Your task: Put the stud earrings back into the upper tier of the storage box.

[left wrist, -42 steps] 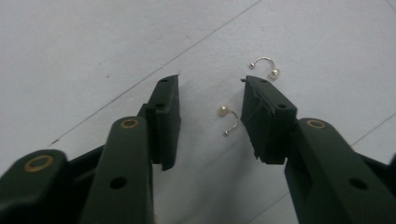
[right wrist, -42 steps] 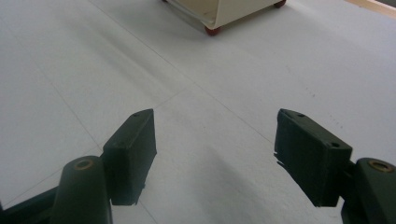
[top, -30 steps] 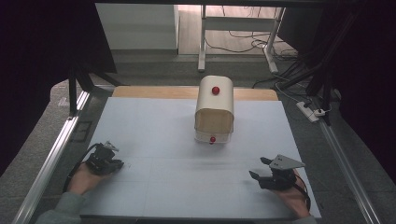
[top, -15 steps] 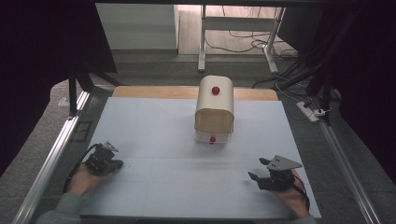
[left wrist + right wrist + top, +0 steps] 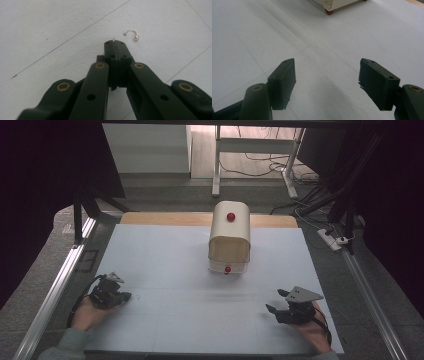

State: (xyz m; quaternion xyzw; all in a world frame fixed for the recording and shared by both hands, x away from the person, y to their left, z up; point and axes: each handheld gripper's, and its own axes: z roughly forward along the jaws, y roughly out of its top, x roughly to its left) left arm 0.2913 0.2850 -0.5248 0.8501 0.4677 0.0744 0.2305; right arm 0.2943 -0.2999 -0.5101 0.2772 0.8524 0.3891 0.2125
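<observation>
My left gripper (image 5: 123, 296) (image 5: 114, 43) rests low over the white table at the front left. Its jaws are pressed together, and a thin pale pin (image 5: 114, 39) pokes out at their tip. Just beyond the tip a small curved earring (image 5: 131, 34) with a pearl bead lies on the table, apart from the jaws. Front right, my right gripper (image 5: 276, 301) (image 5: 327, 80) stands open with bare table between its fingers. A cream box (image 5: 229, 237) with a rounded lid and red knobs stands at the middle back, its lower red knob (image 5: 329, 11) facing the right gripper.
The white table sheet (image 5: 165, 255) has a wooden strip (image 5: 165, 218) along its back edge and metal rails (image 5: 55, 290) on both sides. Cables and a power strip (image 5: 336, 239) lie on the floor at the back right.
The right gripper has shifted very slightly towards the table's front. The left hand and the box have stayed put.
</observation>
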